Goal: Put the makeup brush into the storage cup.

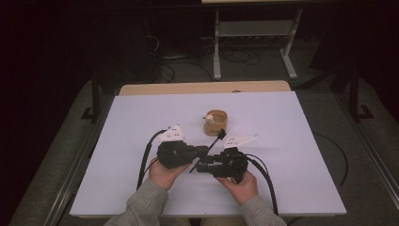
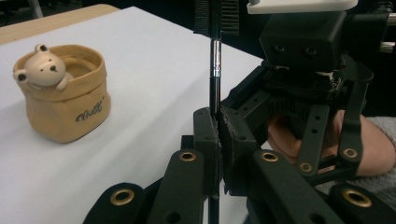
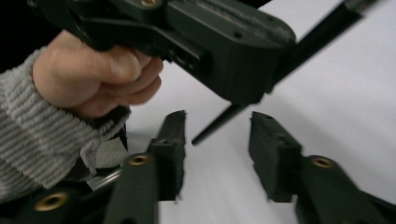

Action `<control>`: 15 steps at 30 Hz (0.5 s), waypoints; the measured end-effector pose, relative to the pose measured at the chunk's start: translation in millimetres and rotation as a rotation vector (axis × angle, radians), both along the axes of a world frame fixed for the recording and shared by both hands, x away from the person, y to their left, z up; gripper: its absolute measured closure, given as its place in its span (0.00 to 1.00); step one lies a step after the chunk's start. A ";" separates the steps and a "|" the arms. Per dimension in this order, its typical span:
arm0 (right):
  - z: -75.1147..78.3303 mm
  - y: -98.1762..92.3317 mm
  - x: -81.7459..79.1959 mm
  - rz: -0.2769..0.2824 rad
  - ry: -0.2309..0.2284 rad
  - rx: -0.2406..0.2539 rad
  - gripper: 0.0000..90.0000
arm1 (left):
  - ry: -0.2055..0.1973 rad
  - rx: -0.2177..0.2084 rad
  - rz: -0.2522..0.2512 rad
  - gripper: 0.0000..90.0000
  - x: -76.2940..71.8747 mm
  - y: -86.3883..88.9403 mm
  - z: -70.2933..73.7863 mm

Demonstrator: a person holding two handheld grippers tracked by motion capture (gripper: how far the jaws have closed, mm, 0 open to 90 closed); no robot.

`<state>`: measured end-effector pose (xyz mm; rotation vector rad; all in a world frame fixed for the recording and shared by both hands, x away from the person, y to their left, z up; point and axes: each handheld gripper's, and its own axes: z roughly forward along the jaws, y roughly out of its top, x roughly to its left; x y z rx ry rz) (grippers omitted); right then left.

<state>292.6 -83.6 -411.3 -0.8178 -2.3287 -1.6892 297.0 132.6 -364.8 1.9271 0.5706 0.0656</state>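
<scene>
Looking down from the high view, we found both grippers close together near the middle of the white table (image 1: 117,188), each in a hand with a grey knitted sleeve. The left gripper (image 1: 203,150) had its jaws clamped on a thin black brush (image 2: 215,88); in the left gripper view the two pads were pressed against the black handle, which stood upright between them, with a silver band and dark bristles at the top. The right gripper (image 3: 217,140) had its jaws spread, with nothing between the pads; in the right gripper view the pointed lower end of the brush handle lay just ahead of that gap, not touching either pad. We recorded a small tan fabric pot (image 1: 216,123), with a bear figure (image 2: 44,69) leaning over its rim, standing upright on the table beyond the grippers and apart from them.
</scene>
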 end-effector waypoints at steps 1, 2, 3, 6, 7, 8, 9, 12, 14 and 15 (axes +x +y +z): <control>1.0 -0.1 -1.1 0.000 -0.011 0.008 0.73 | -0.004 -0.009 0.005 0.95 -1.0 -2.5 0.6; 1.3 -0.4 -1.5 -0.003 -0.010 0.009 0.76 | -0.004 -0.009 0.005 0.95 -1.0 -2.5 0.6; 1.6 -0.8 -1.9 -0.005 -0.005 0.015 0.80 | -0.009 -0.018 0.007 0.95 -2.1 -4.0 1.0; 1.8 -2.0 -1.7 -0.009 0.005 0.027 0.85 | -0.019 -0.026 0.015 0.95 -3.6 -4.4 1.6; 1.9 -3.0 -1.5 -0.014 0.020 0.033 0.87 | -0.027 -0.028 0.016 0.95 -3.8 -4.0 2.0; 1.9 -3.0 -1.5 -0.014 0.020 0.033 0.87 | -0.024 -0.036 0.020 0.95 -4.7 -3.9 2.1; 1.2 -4.2 -0.7 -0.013 0.026 0.041 0.89 | -0.035 -0.037 0.022 0.95 -5.9 -3.1 2.9; -1.5 -6.1 0.9 -0.017 0.047 0.073 0.91 | -0.050 -0.038 0.026 0.95 -7.5 -3.5 3.7; -5.2 -10.0 2.6 -0.036 0.089 0.087 0.94 | -0.066 -0.030 0.034 0.95 -8.9 -3.0 4.4; -5.5 -10.7 2.6 -0.037 0.084 0.082 0.94 | -0.061 -0.030 0.035 0.95 -8.6 -2.8 3.8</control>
